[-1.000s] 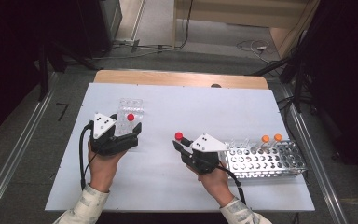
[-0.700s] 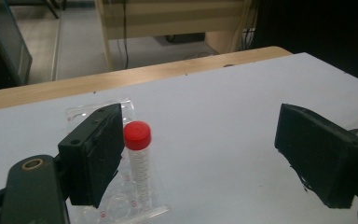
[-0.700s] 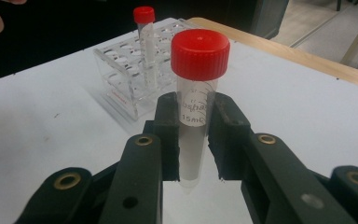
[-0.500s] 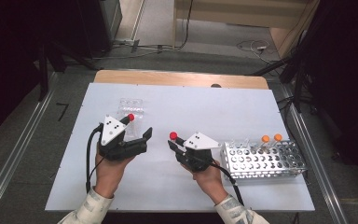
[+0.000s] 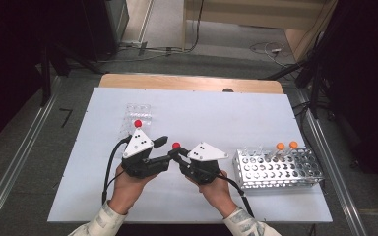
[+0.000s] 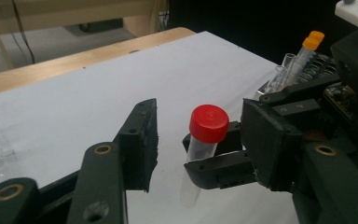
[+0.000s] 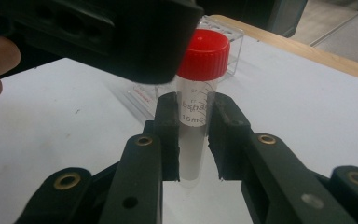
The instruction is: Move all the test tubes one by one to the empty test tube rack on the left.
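Observation:
My right gripper (image 5: 177,153) is shut on a clear tube with a red cap (image 5: 176,145), held upright above the white table. In the right gripper view, both pads (image 7: 168,135) press the tube's body (image 7: 193,140) just below its cap. My left gripper (image 5: 165,150) has come in from the left. Its jaws have just been closing and stand on either side of the tube's cap (image 6: 209,122), a gap showing on each side. In the left gripper view, the left gripper (image 6: 203,140) faces the right gripper's jaws (image 6: 214,163) from the opposite side.
A clear plastic rack (image 5: 137,110) with another red-capped tube (image 5: 138,123) stands behind the left hand. A metal tube rack (image 5: 278,169) at the right holds two orange-capped tubes (image 5: 285,146) and some open ones. The table's wooden far edge (image 5: 192,82) lies beyond.
My left gripper has moved right, from the clear rack to the right gripper's tube, and its jaws have narrowed around the cap. The right gripper has kept its grip and drifted slightly left.

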Available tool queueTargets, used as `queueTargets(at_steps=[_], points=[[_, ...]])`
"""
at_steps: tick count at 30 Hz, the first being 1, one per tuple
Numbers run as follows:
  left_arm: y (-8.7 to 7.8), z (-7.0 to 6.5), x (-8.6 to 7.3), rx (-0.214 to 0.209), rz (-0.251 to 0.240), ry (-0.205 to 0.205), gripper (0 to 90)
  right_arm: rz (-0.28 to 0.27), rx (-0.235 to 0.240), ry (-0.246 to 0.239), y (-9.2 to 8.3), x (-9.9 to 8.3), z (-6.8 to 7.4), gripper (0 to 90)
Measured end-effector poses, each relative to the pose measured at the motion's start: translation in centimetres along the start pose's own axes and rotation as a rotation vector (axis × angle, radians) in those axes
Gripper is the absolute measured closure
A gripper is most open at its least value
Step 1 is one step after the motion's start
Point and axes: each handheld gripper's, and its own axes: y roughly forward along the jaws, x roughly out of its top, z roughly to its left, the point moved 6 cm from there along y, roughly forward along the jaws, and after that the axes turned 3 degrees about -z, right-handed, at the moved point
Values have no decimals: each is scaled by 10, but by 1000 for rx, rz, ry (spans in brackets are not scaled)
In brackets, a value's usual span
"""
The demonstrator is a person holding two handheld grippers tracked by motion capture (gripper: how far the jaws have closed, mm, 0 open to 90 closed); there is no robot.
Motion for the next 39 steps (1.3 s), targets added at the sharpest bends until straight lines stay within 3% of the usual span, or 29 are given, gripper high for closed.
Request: queueTargets(at_steps=[13, 21, 22, 25, 29, 34, 39], points=[[7, -4, -7, -15, 25, 3, 668, 11, 15, -13, 2, -2, 7, 713], [8, -1, -9, -22, 30, -17, 699, 16, 15, -11, 3, -4, 7, 708], [8, -1, -9, -18, 26, -20, 700, 15, 14, -11, 3, -4, 7, 692], [4, 2, -6, -15, 13, -27, 701, 23, 58, -3, 3, -4, 9, 494], [-2, 10, -1, 0, -11, -46, 701, 39, 69, -14, -1, -5, 10, 346], [-9, 20, 6, 21, -48, -77, 700, 44, 74, -7, -8, -7, 9, 316], [-11, 31, 9, 59, -55, -88, 700, 39, 80, -3, -10, -5, 11, 294]])
